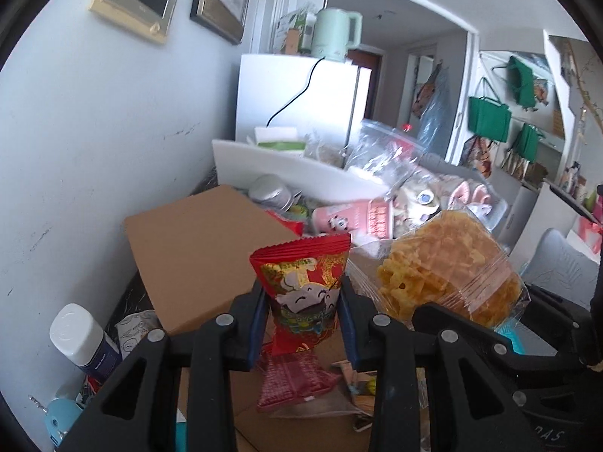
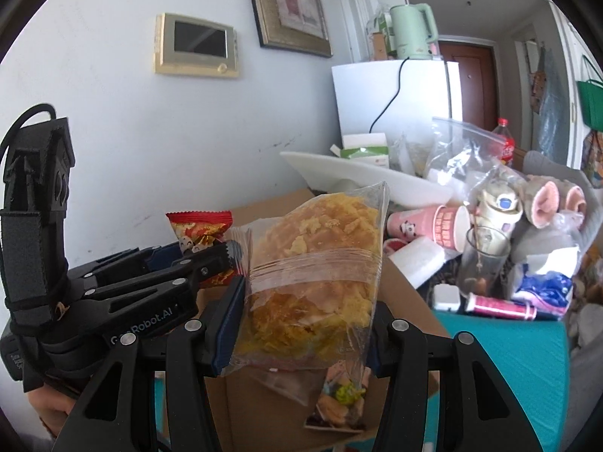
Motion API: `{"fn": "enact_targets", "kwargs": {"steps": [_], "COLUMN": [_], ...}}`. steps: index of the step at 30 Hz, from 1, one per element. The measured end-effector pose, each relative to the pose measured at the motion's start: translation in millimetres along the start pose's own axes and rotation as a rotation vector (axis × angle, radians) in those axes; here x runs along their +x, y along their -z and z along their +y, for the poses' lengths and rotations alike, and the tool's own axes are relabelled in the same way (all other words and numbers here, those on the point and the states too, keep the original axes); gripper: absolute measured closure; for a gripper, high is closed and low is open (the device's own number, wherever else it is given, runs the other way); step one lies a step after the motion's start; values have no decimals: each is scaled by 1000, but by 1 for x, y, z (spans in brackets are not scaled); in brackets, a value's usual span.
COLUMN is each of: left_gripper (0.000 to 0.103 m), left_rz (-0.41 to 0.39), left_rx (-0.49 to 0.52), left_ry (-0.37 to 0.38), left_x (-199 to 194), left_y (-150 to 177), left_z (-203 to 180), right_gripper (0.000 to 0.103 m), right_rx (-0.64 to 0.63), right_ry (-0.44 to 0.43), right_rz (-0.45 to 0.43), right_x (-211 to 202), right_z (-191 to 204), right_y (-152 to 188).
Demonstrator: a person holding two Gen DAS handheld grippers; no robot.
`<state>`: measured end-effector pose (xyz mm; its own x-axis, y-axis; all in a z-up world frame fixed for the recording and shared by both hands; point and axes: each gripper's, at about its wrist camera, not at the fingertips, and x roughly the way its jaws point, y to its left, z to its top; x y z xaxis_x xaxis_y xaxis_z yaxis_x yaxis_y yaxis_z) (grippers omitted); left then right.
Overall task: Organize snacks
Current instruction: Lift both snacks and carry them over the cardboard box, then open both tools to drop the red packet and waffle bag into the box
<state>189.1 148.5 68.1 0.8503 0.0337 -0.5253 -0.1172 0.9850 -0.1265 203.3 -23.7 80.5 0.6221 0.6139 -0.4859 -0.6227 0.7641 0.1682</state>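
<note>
**Both grippers holding snack packs over the open box**

Left gripper is pinching a red snack packet between its blue pads, packet standing upright above the cardboard box. Right gripper is clamping a clear bag of yellow chips, jaws pressed into the bag's sides, also held over the box. Both packs are lifted, touching nothing below as far as I can tell.

Risks, judging from here:
- Chips are looking brittle; a hard squeeze is likely crushing them.
- Clear film is slick and bulging, so the bag could be slipping out downward.
- Grippers are sitting very near each other; the left one's tip is almost touching the chip bag in the right view, so a collision or snag is possible.
- Clutter just behind, like the pink paper cup and empty glass, could be getting knocked.

View differences: the left view is showing more loose packets lying in the box beneath, plus a white-capped bottle. The right view is showing the teal mat and the left tool from the side.
</note>
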Motion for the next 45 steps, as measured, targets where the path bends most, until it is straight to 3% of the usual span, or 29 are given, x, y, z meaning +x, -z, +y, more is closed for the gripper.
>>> {"fn": "enact_targets", "kwargs": {"steps": [11, 17, 21, 26, 30, 37, 45], "left_gripper": [70, 70, 70, 70, 69, 50, 50], "left_rz": [172, 300, 342, 453, 446, 421, 365], "left_rx": [-33, -69, -73, -81, -76, -54, -38], "left_ry": [-47, -55, -78, -98, -118, -169, -141], "left_x": [51, 79, 85, 101, 100, 92, 74], "left_y": [18, 31, 34, 44, 44, 41, 31], "left_z": [15, 21, 23, 27, 27, 24, 15], "right_gripper": [50, 50, 47, 46, 42, 31, 27], "right_rx": [26, 49, 69, 86, 83, 71, 48], "right_ry": [-22, -6, 8, 63, 73, 120, 159], "right_rz": [132, 228, 282, 335, 368, 353, 283], "right_x": [61, 84, 98, 109, 112, 105, 78], "right_z": [-13, -24, -31, -37, -40, -39, -35], "right_y": [15, 28, 35, 40, 43, 41, 30]}}
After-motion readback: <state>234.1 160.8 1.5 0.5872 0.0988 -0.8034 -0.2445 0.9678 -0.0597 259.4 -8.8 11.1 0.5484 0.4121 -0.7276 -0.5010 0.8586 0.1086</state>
